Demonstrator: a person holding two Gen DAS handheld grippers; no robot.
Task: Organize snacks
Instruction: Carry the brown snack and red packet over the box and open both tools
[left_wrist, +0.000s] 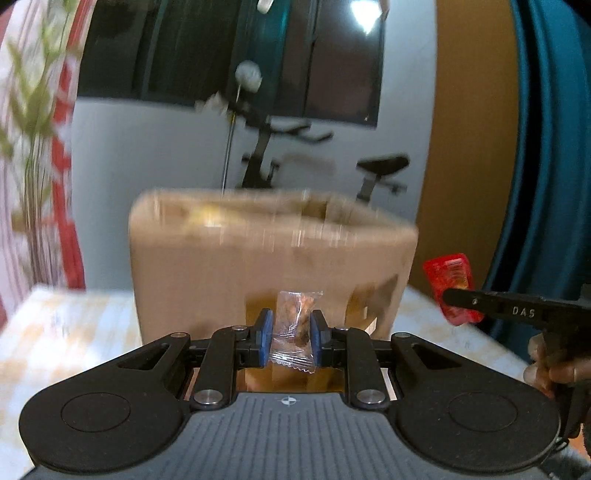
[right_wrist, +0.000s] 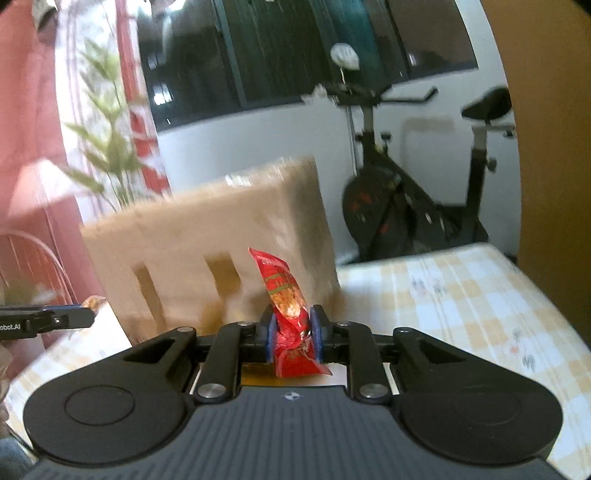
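My left gripper (left_wrist: 291, 325) is shut on a small clear snack packet (left_wrist: 293, 332) with brown pieces inside, held upright above the table. My right gripper (right_wrist: 294, 325) is shut on a crumpled red snack wrapper (right_wrist: 290, 314) that sticks up between the blue pads. A tan cardboard box (left_wrist: 273, 258), open at the top with slots in its side, stands just beyond both grippers; it shows blurred in the right wrist view (right_wrist: 207, 243) too. The red wrapper (left_wrist: 448, 280) and right gripper also appear at the right of the left wrist view.
The table (right_wrist: 461, 295) wears a yellow and white checked cloth. An exercise bike (right_wrist: 417, 199) stands behind it by a white wall under dark windows. A green plant (right_wrist: 107, 147) and red curtain are at the left. A hand (left_wrist: 550, 365) holds the right gripper.
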